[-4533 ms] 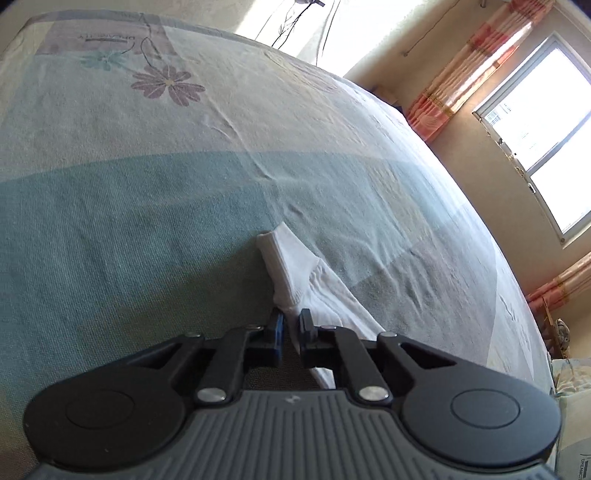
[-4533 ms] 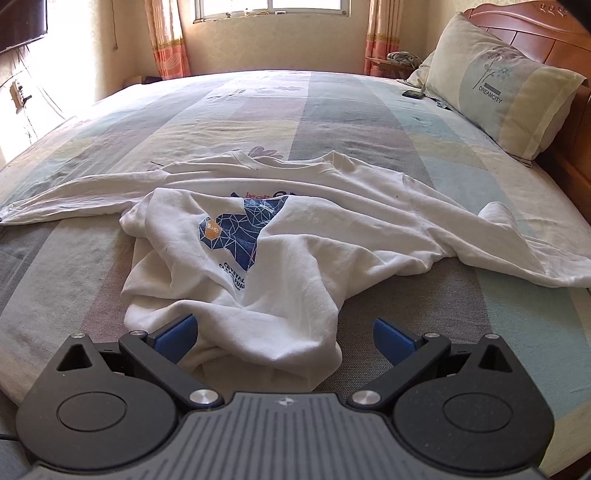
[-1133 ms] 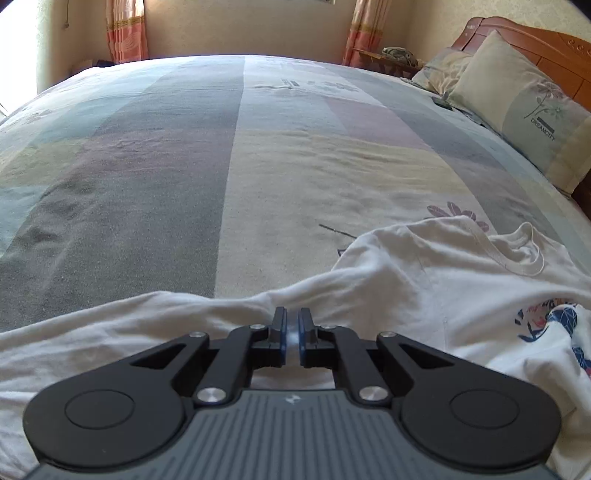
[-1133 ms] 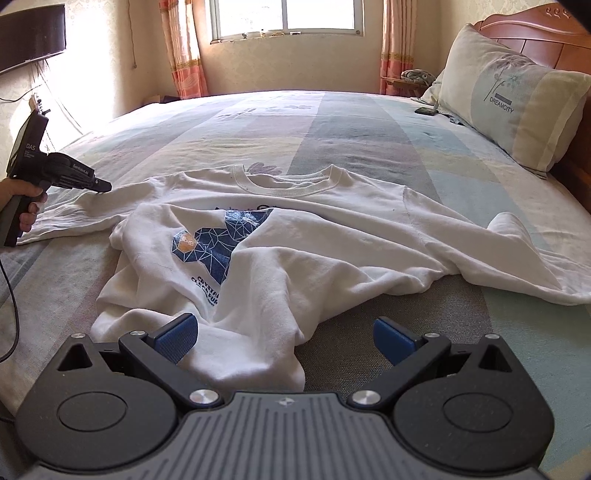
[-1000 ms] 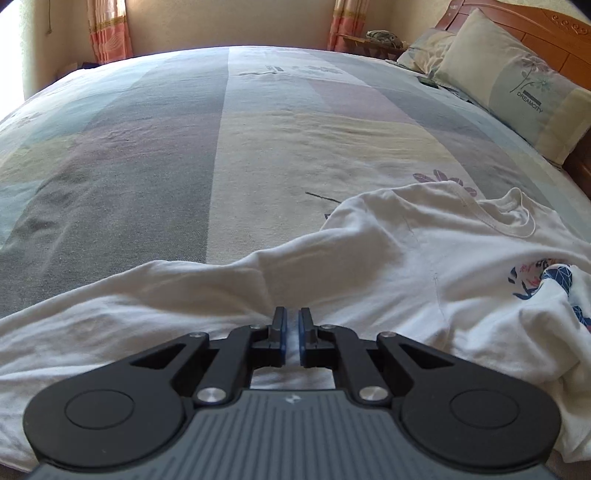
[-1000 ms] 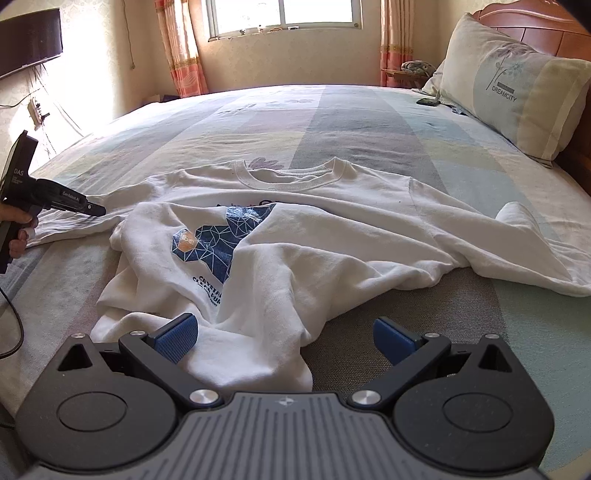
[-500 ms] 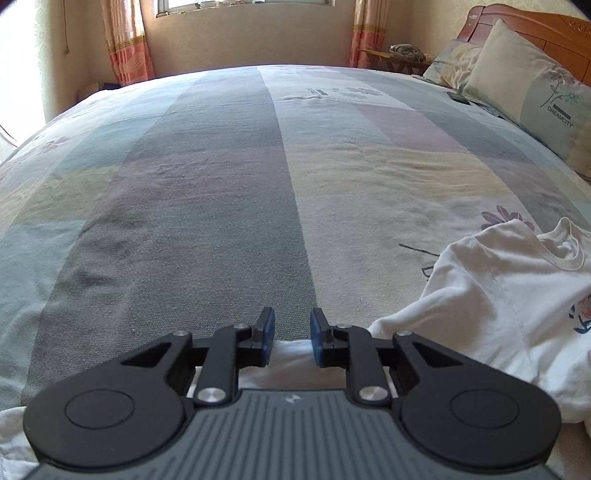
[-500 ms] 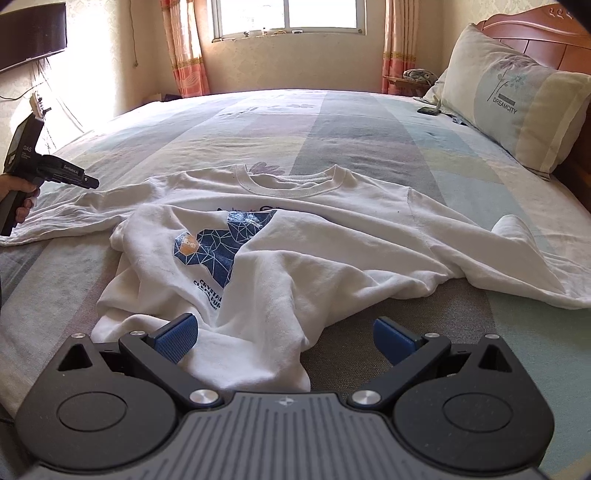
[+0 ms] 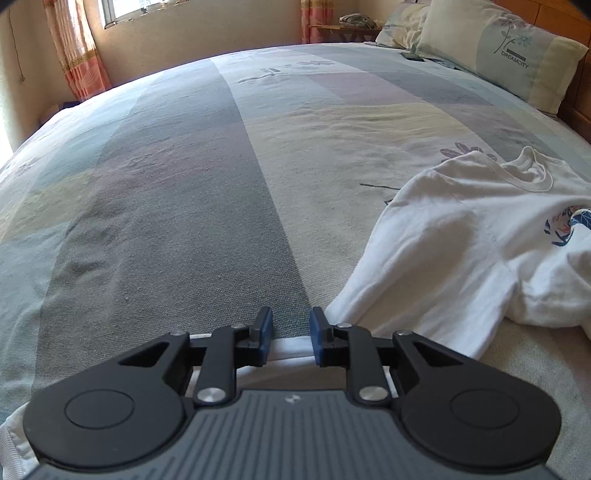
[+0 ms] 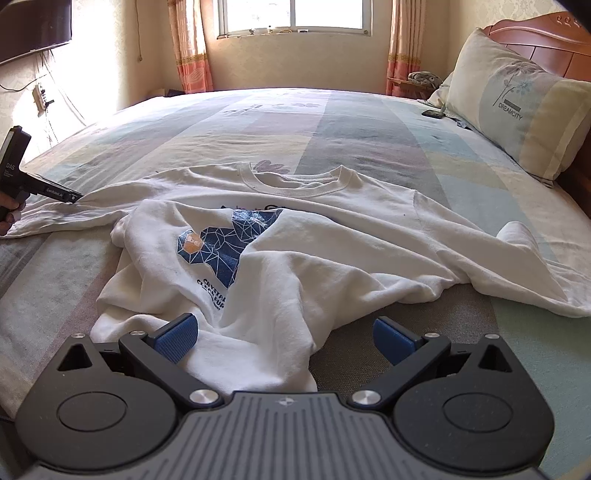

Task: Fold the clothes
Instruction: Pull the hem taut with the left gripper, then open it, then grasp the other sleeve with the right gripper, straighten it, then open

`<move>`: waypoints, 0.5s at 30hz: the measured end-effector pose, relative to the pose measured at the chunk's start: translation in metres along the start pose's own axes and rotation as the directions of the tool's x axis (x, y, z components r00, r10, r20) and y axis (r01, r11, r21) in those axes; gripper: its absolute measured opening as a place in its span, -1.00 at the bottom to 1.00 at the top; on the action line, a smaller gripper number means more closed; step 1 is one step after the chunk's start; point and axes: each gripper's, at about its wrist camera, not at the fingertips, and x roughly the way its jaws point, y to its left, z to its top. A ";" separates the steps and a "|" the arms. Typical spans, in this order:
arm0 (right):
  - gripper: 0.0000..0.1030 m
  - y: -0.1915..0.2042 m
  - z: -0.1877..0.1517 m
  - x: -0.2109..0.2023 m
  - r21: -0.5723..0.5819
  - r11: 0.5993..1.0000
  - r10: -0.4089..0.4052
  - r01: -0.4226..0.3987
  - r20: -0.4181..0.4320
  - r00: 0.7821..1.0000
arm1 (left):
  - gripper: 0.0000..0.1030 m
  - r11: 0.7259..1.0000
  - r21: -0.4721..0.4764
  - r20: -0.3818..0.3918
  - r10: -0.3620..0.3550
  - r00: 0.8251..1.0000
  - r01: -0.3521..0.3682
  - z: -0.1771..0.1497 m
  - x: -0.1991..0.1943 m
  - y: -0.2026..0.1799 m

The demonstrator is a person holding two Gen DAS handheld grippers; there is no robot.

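Sunlit bedroom, wide bed under a pastel striped flowered cover, pillow against a carved wooden headboard, window in the cream far wall, orange patterned curtains either side, dark screen on the left wall.

Sleeve cuff mostly hidden under left gripper.

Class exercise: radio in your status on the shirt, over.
Left gripper open over the sleeve, nothing pinched. Right gripper open over the hem. Shirt crumpled on the bed, unfolded. Nothing in the way.
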 end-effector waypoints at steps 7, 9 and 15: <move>1.00 0.003 -0.001 0.002 -0.004 1.000 0.000 0.000 -0.008 1.000 | -0.58 0.995 -0.091 0.076 -0.020 0.997 0.027 0.011 -0.005 0.004; 1.00 0.005 -0.001 0.003 -0.006 1.000 0.002 -0.002 -0.009 1.000 | -0.57 0.994 -0.093 0.113 -0.046 0.993 0.056 0.014 -0.007 -0.001; 1.00 0.007 -0.001 0.004 -0.018 1.000 0.002 -0.002 -0.010 1.000 | -0.59 0.990 -0.105 0.120 -0.083 0.989 0.096 0.025 0.003 -0.015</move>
